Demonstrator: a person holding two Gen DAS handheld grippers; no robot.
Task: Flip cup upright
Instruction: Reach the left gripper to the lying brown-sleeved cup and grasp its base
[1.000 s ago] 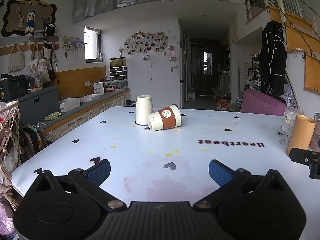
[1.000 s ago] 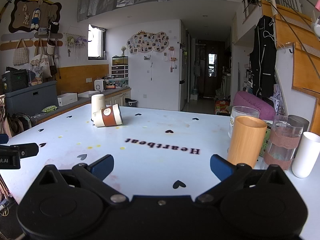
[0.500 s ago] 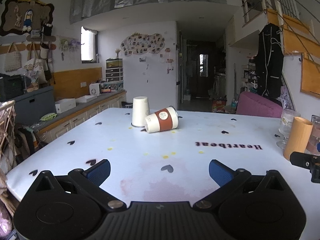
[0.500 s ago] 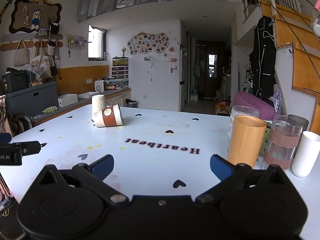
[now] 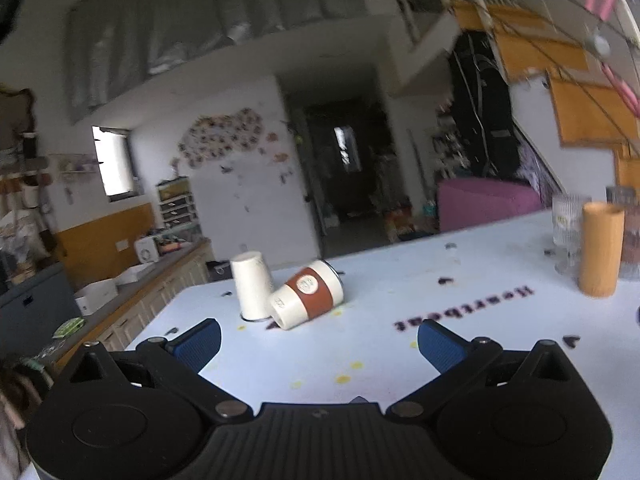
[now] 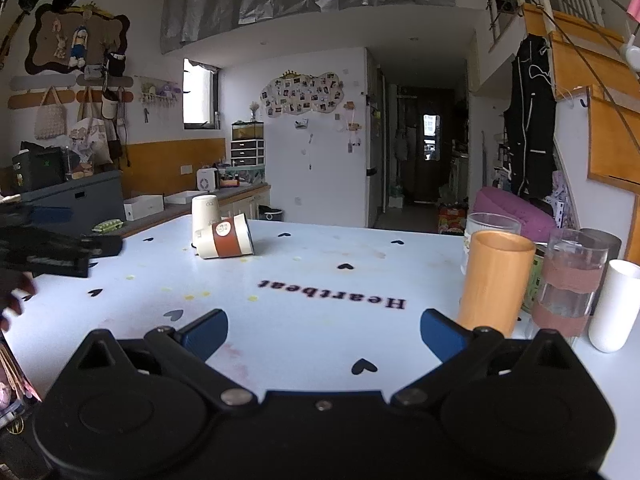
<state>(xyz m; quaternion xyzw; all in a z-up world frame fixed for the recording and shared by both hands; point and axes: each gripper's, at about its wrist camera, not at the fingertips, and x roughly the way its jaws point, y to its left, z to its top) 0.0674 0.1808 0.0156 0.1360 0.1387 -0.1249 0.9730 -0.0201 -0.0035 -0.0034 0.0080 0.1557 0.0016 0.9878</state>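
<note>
Nearest, the left tongs [image 5: 318, 338] stand wide apart and empty, low over the bench [image 5: 400, 360] and rolled to one side, pointing roughly at the cups; that view is blurred. The right tongs [image 6: 323, 334] are likewise apart and empty, level over the bench, with an orange tumbler [image 6: 495, 282] just beside the right tip and glasses behind it.

Farther on, near the far left corner of the bench, the sleeved cup [image 5: 307, 294] lies on its side, its base toward the left tongs and its mouth turned away. It touches, or nearly touches, a plain white cup [image 5: 252, 285] standing mouth-down beside it.

The step in hand looks to be the left-side reach. To do it well, I would bring the tips in across the brown sleeve, where the wall is stiffest, one on each side, keeping clear of the white cup. Paper crushes, so close gently. Then lift slightly before turning the mouth upward, lest the rim drag or knock its neighbour.
</note>
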